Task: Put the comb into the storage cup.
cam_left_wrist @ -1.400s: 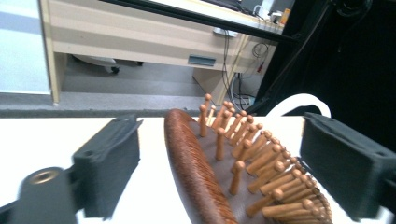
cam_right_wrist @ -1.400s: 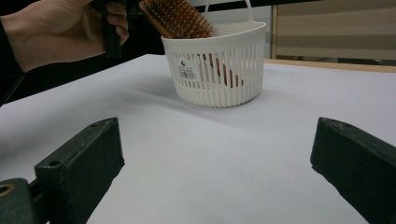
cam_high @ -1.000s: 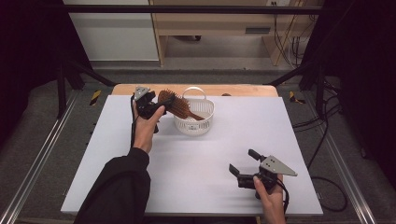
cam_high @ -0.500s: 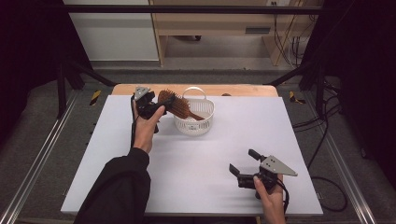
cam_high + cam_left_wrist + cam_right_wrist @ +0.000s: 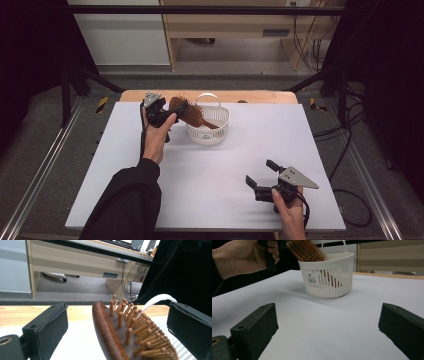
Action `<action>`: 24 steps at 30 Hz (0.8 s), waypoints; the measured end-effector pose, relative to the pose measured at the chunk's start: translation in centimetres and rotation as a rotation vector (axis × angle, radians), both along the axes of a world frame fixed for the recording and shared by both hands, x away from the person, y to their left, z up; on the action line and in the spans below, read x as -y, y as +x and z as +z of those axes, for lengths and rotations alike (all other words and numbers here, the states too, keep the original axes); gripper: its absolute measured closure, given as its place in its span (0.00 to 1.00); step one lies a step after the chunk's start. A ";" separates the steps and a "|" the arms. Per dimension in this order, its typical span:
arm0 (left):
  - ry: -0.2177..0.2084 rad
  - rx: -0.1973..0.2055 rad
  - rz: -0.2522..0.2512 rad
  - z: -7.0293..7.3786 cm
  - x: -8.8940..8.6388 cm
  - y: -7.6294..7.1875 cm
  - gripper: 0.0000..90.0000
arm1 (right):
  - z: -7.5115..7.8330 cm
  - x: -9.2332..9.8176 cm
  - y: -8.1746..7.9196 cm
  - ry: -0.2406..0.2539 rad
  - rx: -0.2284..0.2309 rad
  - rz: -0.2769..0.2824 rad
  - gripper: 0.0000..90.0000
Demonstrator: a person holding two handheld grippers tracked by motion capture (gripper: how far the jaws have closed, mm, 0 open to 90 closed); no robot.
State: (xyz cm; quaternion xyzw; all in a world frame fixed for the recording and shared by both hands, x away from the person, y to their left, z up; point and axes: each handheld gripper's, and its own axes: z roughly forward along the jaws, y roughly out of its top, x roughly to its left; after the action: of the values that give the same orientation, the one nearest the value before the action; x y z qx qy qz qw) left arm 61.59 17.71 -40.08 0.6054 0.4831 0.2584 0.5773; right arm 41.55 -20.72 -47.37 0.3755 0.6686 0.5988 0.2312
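I hold a pair of black tongs in each hand over a white table [image 5: 210, 200]; my left tongs [image 5: 167, 116] are raised at the far left of the table, just beside a small white slatted basket [image 5: 220, 131]; in the left gripper view their two padded jaws stand wide apart, with the head of a wooden hairbrush [image 5: 125, 335] between them, touching neither pad that I can see; the brush is brown, with a dark cushion and round-tipped wooden bristles facing up and to the right; from above, the hairbrush [image 5: 187, 111] leans tilted, its head over the basket's left rim next to my left tongs, its handle sloping down inside the basket; the basket's thin white handle arches over its far side; my right tongs [image 5: 263, 175] sit low at the near right of the table, well apart from the basket, jaws spread wide and holding nothing; in the right gripper view they point across bare white table toward the basket [image 5: 329, 282], where the brush head [image 5: 307, 250] pokes above the rim beside my left hand [image 5: 242, 257].
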 end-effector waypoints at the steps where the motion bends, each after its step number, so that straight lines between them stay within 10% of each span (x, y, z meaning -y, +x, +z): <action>1: -0.001 0.002 0.000 0.0 0.0 0.0 0.04 | 0.0 0.0 0.0 0.000 0.000 0.000 0.03; 24: -0.009 0.047 0.007 0.9 -0.3 -0.7 0.03 | 0.0 0.0 0.0 0.002 0.000 0.000 0.03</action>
State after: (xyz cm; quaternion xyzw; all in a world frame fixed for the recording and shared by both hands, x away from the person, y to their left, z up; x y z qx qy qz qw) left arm 60.92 18.06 -39.15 0.5947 0.4729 0.2722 0.5904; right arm 41.53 -20.70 -47.36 0.3760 0.6678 0.5994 0.2309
